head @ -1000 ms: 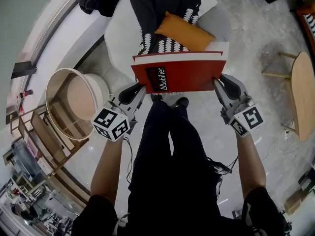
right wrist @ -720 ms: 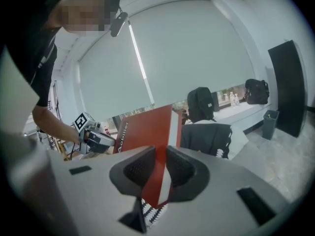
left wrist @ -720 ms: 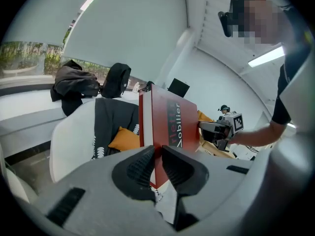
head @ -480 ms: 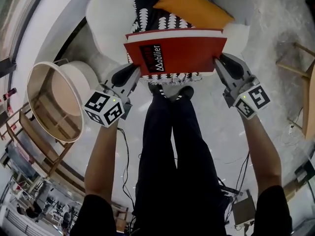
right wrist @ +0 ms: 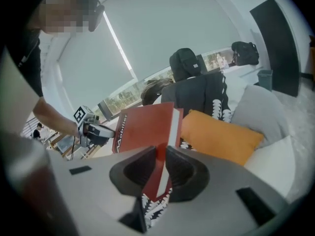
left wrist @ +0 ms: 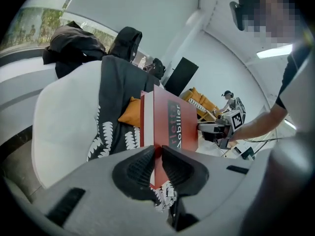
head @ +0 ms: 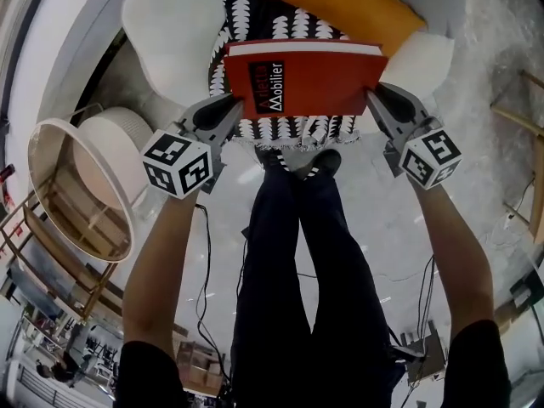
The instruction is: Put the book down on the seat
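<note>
A red book (head: 304,76) with white lettering hangs level between both grippers, above the front of a white armchair seat (head: 170,32). My left gripper (head: 240,109) is shut on the book's left end, and its pads pinch the book (left wrist: 167,124) in the left gripper view. My right gripper (head: 374,100) is shut on the right end; the book (right wrist: 145,127) runs from its jaws toward the left gripper (right wrist: 91,129). A black cloth with white leaf print (head: 285,24) covers the seat, and an orange cushion (head: 348,2) lies on it behind the book.
A round white-rimmed wooden table (head: 72,185) stands left of the chair. A grey cushion (right wrist: 258,112) sits beside the orange one. My legs and shoes (head: 297,164) stand just before the seat. Cables (head: 208,262) trail on the floor. Wooden furniture legs (head: 523,219) show at the right edge.
Both grippers have carried the book upward and forward, over the chair's front. The book now covers more of the patterned cloth, closer to the orange cushion.
</note>
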Demonstrator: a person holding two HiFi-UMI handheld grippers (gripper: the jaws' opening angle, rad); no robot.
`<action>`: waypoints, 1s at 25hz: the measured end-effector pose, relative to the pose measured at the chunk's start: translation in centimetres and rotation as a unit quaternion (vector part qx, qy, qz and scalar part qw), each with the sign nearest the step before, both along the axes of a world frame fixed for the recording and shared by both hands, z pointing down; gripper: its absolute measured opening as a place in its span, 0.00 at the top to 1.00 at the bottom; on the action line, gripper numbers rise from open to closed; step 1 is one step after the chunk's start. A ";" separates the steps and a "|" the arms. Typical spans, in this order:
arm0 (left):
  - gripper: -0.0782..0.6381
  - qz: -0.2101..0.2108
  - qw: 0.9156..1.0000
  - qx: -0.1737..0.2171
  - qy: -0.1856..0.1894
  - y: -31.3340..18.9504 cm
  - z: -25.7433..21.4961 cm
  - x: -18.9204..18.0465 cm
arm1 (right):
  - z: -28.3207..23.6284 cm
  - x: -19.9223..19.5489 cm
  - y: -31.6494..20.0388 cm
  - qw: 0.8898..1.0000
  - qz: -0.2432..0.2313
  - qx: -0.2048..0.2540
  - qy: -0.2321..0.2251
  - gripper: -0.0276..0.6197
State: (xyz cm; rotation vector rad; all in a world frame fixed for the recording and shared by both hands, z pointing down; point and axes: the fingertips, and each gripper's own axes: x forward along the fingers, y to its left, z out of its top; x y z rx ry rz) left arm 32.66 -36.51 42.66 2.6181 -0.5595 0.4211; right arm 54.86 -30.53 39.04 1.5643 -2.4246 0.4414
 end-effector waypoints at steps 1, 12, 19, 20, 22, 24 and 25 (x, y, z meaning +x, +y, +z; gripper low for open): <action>0.81 0.001 1.000 -0.003 -0.003 -0.3 0.7 0.0 | 0.9 0.0 -0.1 1.000 -0.002 -0.006 0.003 0.85; 0.81 0.009 0.999 -0.029 -0.037 -8.4 9.4 2.5 | 10.9 1.9 -6.4 0.998 0.026 -0.058 -0.015 0.85; 0.81 0.018 0.998 -0.030 -0.056 -11.6 13.9 3.5 | 16.3 2.4 -8.3 0.995 0.051 -0.078 -0.031 0.85; 0.81 0.018 0.998 -0.031 -0.057 -12.1 14.3 3.6 | 16.6 2.4 -8.7 0.995 0.053 -0.078 -0.033 0.85; 0.81 0.018 0.997 -0.035 -0.062 -12.9 14.9 3.7 | 17.1 2.4 -9.2 0.995 0.058 -0.077 -0.040 0.85; 0.81 0.023 0.997 -0.037 -0.066 -13.5 15.4 3.9 | 17.8 2.6 -9.5 0.994 0.062 -0.081 -0.042 0.85; 0.81 0.027 0.997 -0.036 -0.068 -13.8 15.5 4.1 | 18.2 2.7 -9.6 0.994 0.063 -0.083 -0.042 0.85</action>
